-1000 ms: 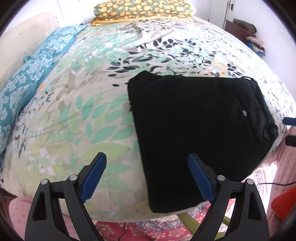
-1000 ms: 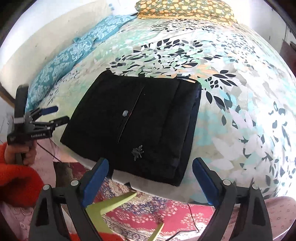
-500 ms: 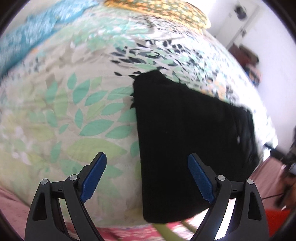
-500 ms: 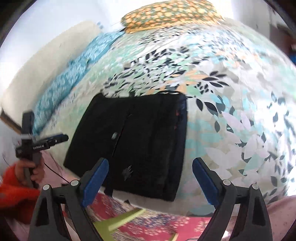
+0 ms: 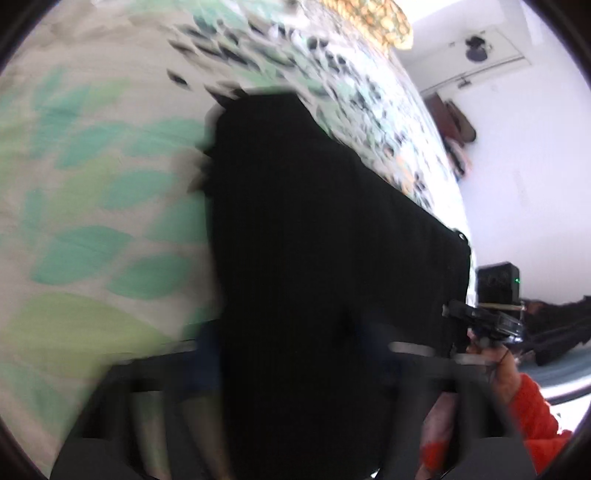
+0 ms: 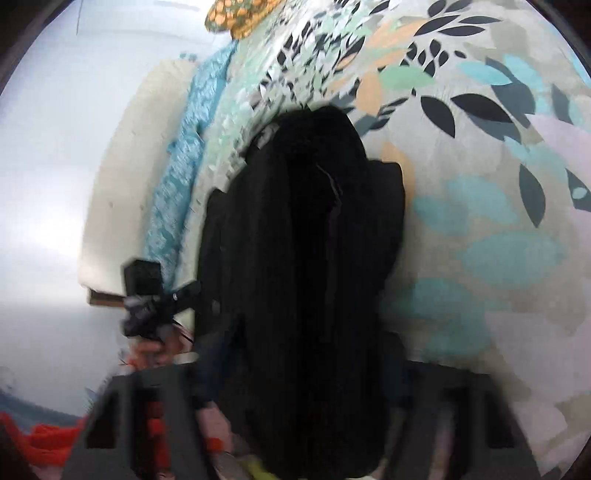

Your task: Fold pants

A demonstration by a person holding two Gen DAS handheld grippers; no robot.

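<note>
Well, both grippers blurred, state unclear; black pants [image 5: 325, 258] fill fg, details lost.

A leaf-printed bedspread in teal, green and black [image 6: 491, 229] covers the bed. A turquoise floral pillow [image 6: 184, 158] lies along its edge beside a cream padded headboard [image 6: 122, 173]. An orange-and-yellow patterned pillow [image 5: 373, 18] sits at the far end, near a dark wooden cabinet [image 5: 452, 118] against the white wall [image 5: 528, 173]
</note>
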